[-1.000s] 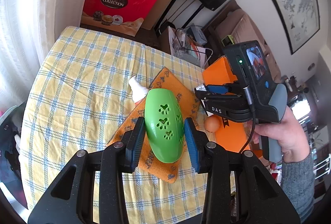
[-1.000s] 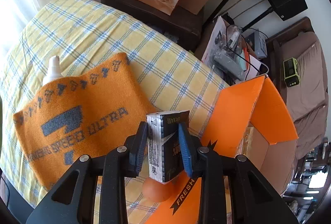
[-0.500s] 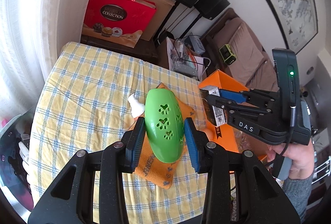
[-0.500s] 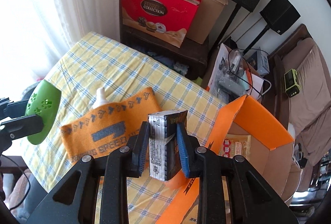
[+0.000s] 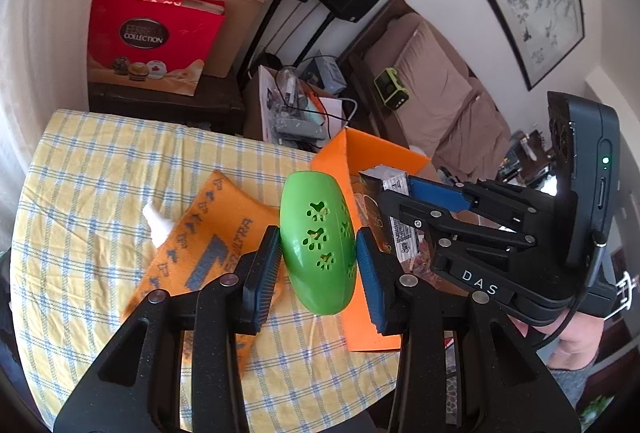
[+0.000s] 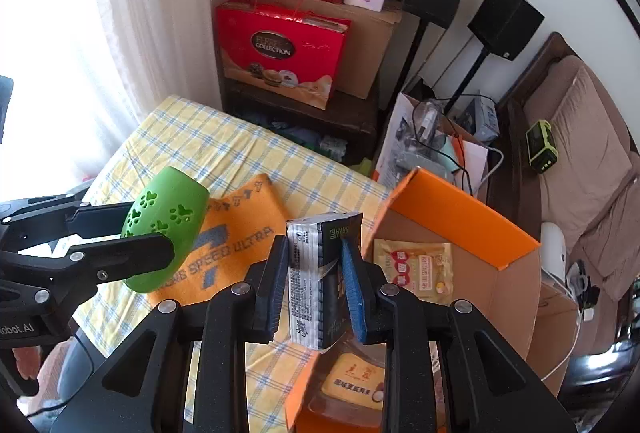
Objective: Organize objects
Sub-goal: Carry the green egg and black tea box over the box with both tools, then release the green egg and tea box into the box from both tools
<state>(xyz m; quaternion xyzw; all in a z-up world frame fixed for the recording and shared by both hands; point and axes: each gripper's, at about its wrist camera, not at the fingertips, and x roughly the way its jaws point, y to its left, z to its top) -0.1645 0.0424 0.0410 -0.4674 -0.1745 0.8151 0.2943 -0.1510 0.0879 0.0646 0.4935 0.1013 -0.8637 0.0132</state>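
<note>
- Left gripper (image 5: pixel 317 260): pads clamped on both flanks of the green paw-print shell (image 5: pixel 318 241), held in the air over the orange towel (image 5: pixel 208 233), beside the orange box (image 6: pixel 460 221).
- Right gripper (image 6: pixel 314 273): closed on the dark tissue pack (image 6: pixel 320 273), raised at the open box's near edge.
- Risk: the shell is smooth and curved, so it could squirt out of the flat pads if the grip shifts.
- Risk: the two grippers sit close together; both heading for the box at once could collide.
- Risk: the box flap (image 6: pixel 460 217) stands up and could catch the pack.
- Text: towel reads "SPEED ULTRA"; red gift bag (image 6: pixel 280 53) reads "COLLECTION"; right gripper body reads "DAS".
- White bottle (image 5: pixel 158 229) is partly under the towel.
</note>
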